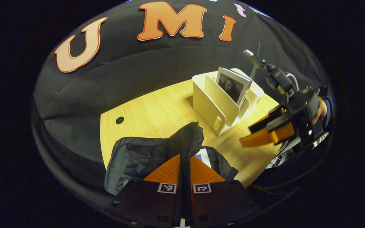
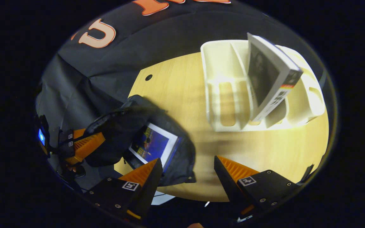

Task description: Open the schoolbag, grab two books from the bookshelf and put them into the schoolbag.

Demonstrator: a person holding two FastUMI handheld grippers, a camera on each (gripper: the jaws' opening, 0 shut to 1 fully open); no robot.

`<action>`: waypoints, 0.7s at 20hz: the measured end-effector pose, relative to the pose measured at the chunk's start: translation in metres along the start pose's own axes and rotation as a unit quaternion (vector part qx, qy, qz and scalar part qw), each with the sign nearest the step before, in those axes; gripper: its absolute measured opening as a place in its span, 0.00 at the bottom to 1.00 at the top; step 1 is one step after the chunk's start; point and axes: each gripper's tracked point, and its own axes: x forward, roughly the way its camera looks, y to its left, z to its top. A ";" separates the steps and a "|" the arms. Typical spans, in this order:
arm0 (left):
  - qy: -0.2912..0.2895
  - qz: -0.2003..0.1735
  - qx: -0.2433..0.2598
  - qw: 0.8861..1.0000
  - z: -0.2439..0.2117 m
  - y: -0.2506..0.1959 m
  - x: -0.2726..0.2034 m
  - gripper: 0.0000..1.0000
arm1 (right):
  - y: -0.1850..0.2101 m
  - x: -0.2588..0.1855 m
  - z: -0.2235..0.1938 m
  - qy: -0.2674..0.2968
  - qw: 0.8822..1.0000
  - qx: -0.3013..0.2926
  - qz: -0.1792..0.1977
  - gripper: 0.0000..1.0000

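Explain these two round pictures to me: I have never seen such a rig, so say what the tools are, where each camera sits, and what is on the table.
A person holds a two-finger gripper in each hand, and a fisheye camera rides on each. In the left gripper view, the left gripper is shut on the black schoolbag, lifting its flap. In the right gripper view, the right gripper is open and empty over the wooden table. One book already lies in the bag; another book stands in the cream bookshelf.
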 end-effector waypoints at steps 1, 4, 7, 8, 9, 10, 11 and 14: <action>0.004 0.003 0.000 1.000 -0.001 -0.001 0.002 0.06 | -0.015 -0.012 0.010 -0.002 1.000 -0.009 -0.011 0.97; 0.013 0.012 -0.009 1.000 -0.004 -0.003 0.007 0.06 | -0.045 -0.048 0.035 0.008 0.999 -0.030 -0.018 0.98; 0.019 0.020 -0.020 0.999 -0.008 -0.004 0.012 0.06 | -0.083 -0.077 0.066 0.006 0.997 -0.067 -0.050 0.97; 0.021 0.024 -0.023 0.999 -0.009 -0.004 0.012 0.05 | -0.092 -0.083 0.080 0.005 0.995 -0.075 -0.058 0.97; 0.023 0.026 -0.025 0.999 -0.008 -0.004 0.012 0.06 | -0.097 -0.089 0.093 0.005 0.995 -0.078 -0.064 0.98; 0.024 0.028 -0.026 0.999 -0.008 -0.004 0.013 0.06 | -0.104 -0.091 0.107 0.002 0.994 -0.082 -0.071 0.98; 0.026 0.031 -0.027 0.999 -0.008 -0.004 0.012 0.06 | -0.112 -0.094 0.121 0.000 0.993 -0.090 -0.077 0.98; 0.033 0.042 -0.032 0.998 -0.007 -0.002 0.012 0.05 | -0.115 -0.086 0.153 0.013 0.994 -0.086 -0.067 0.98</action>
